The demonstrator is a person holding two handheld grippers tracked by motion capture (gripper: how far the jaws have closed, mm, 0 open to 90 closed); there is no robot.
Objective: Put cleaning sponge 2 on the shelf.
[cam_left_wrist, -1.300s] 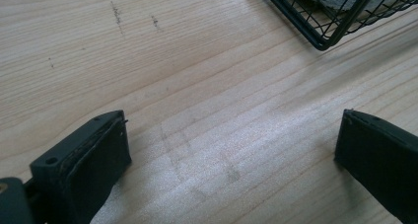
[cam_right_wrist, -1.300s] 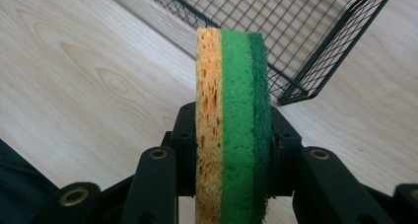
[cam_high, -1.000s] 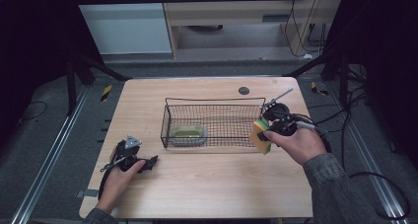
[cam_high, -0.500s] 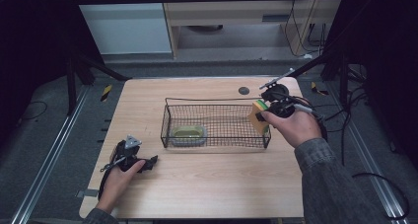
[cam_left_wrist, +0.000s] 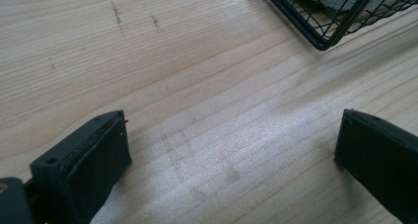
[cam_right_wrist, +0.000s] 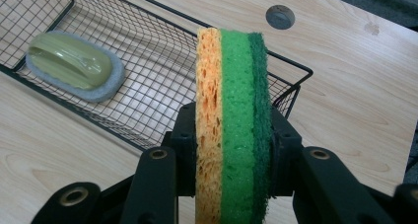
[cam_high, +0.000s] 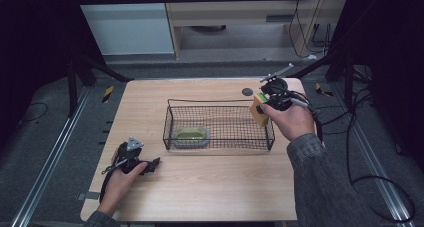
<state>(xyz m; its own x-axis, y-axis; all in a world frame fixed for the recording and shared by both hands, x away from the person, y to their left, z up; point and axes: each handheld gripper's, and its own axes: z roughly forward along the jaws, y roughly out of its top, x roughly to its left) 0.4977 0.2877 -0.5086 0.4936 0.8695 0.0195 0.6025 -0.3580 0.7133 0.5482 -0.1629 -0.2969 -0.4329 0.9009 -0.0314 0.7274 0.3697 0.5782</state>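
Observation:
An orange and green sponge (cam_right_wrist: 231,125) stands on edge between the jaws of my right gripper (cam_right_wrist: 231,160), which is shut on it. In the high view the right gripper (cam_high: 267,104) holds the sponge (cam_high: 259,110) above the right end of a black wire basket (cam_high: 218,124). A green scrubber with a grey pad (cam_high: 190,135) lies in the basket's left part, and the right gripper view has it too (cam_right_wrist: 74,66). My left gripper (cam_high: 150,165) rests on the table at the front left, jaws wide apart over bare wood (cam_left_wrist: 231,150).
The wooden table (cam_high: 210,192) has a dark round hole (cam_high: 247,92) behind the basket. A basket corner (cam_left_wrist: 325,24) lies just beyond the left gripper. Cables trail off the table's right side (cam_high: 350,137). Dark floor and metal rails surround the table.
My right gripper has carried the sponge up and toward the far side, from beside the basket's right end to above its right rim. The left hand has stayed put.

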